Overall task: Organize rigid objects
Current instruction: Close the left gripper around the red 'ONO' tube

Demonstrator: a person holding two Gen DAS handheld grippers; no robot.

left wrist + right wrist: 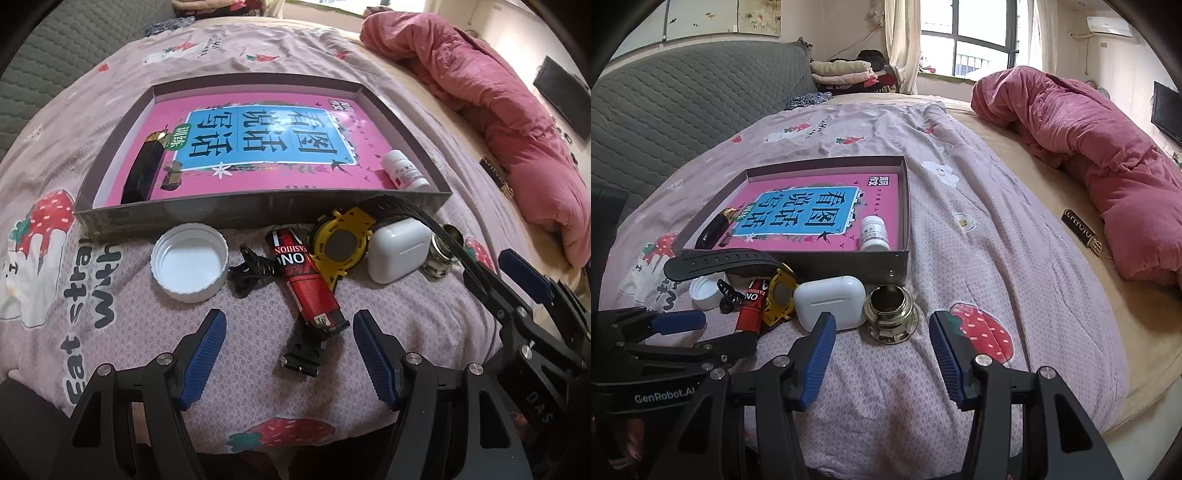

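**Small hard items lined up before a shallow box on the bed**

Lighter (312,286), red with a black end, lies on a black watch strap (301,354) whose yellow watch body (341,243) sits just beside it. To its left are a black clip (249,267) and an upturned white cap (190,262); to its right, a glossy white earbud case (399,251) and a metal cap (891,314).

All rest on the strawberry-print sheet (110,325), close to the front wall of a grey box (221,214). Inside it lie a pink book (258,147), a black tube (142,173) and a white bottle (404,171).

The left gripper (290,363) hovers over the strap end, fingers spread apart. The right gripper (882,354) hangs near the metal cap, also spread and empty.
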